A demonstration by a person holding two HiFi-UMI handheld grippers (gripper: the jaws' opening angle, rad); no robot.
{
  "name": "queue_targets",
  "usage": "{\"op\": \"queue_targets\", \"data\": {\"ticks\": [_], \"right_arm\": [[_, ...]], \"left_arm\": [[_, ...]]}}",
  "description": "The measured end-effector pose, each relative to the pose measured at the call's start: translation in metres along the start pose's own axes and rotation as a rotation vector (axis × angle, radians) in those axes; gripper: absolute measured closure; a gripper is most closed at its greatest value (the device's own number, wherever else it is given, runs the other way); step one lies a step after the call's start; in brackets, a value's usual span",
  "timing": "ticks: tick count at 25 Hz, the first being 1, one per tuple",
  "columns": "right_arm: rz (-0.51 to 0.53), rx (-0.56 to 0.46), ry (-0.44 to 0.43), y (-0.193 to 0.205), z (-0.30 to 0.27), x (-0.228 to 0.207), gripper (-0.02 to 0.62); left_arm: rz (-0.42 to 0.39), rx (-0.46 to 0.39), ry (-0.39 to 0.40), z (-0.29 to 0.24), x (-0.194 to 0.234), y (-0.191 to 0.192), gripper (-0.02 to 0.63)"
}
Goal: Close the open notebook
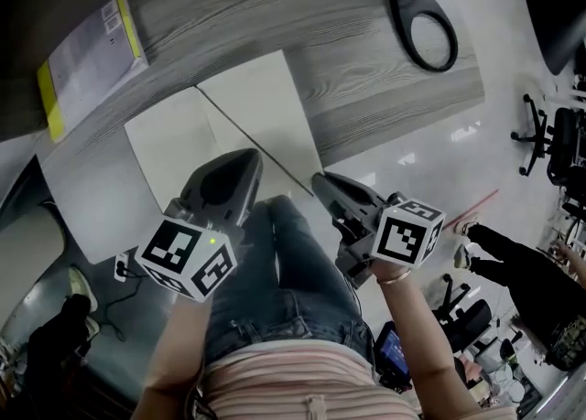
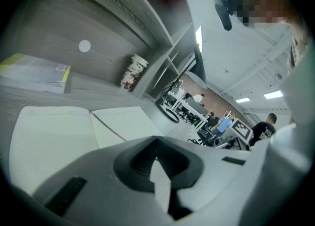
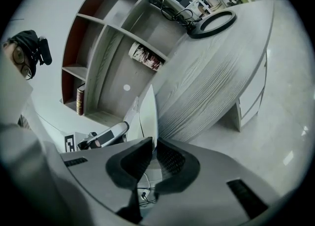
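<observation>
Grey wood-grain covers the surface (image 1: 394,80) on which the notebook (image 1: 174,148) lies open. Its two white leaves are spread near the front edge, and the spine runs away from the person.

The right tongs (image 1: 334,191) have come in at the near edge of the right-hand leaf (image 3: 148,114). In the right gripper view they are rolled onto their side, with the leaf seen edge-on in the narrow slot between the jaws. The pads are clamped on it, one above the paper and one beneath. That sideways roll looks deliberate, since a thin sheet lying flat can only be pinched from its edge. The leaf seems barely raised, if at all.

The left tongs (image 1: 224,180) sit over the near edge of the left leaf with their jaws together and nothing gripped. Only white page shows through the gap behind the tips. I cannot tell whether they press on the paper. Their position suggests they are there to steady that half so the book does not slide while the other half swings over the spine. By this reading the closing has only just begun.
</observation>
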State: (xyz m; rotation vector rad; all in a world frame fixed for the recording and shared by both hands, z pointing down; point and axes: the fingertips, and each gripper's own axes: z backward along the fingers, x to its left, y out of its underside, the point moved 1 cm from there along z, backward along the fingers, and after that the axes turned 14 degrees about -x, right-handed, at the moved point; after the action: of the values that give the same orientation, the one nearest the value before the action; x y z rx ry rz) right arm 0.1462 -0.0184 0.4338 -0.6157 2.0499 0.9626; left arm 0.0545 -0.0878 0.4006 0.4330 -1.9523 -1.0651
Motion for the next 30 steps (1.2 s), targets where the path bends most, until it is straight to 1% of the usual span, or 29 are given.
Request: {"op": "queue_targets", "data": {"ticks": [6,9,16,19,25,30], "right_arm": [[0.06,-0.007,-0.018,-0.003,0.004,0.015,0.565],[0.106,-0.013,-0.022,-0.004,0.007,0.024,0.566],[0.235,-0.027,-0.033,-0.004,0.01,0.049,0.569],[0.273,-0.03,-0.034,-0.004,0.01,0.059,0.569],[0.359,-0.021,-0.026,0.0,0.011,0.079,0.572],[0.393,-0.003,-0.037,0.005,0.01,0.093,0.574]], "left_arm": [[-0.006,-0.022,-0.014,0.012,-0.002,-0.002,0.594],[-0.015,-0.037,-0.021,0.02,-0.002,-0.002,0.594],[-0.02,-0.075,-0.064,0.042,-0.001,-0.007,0.594],[-0.024,-0.069,-0.082,0.051,0.002,-0.004,0.594],[-0.001,-0.057,-0.13,0.068,0.006,0.001,0.594],[0.011,-0.073,-0.156,0.081,0.01,0.001,0.594]]}}
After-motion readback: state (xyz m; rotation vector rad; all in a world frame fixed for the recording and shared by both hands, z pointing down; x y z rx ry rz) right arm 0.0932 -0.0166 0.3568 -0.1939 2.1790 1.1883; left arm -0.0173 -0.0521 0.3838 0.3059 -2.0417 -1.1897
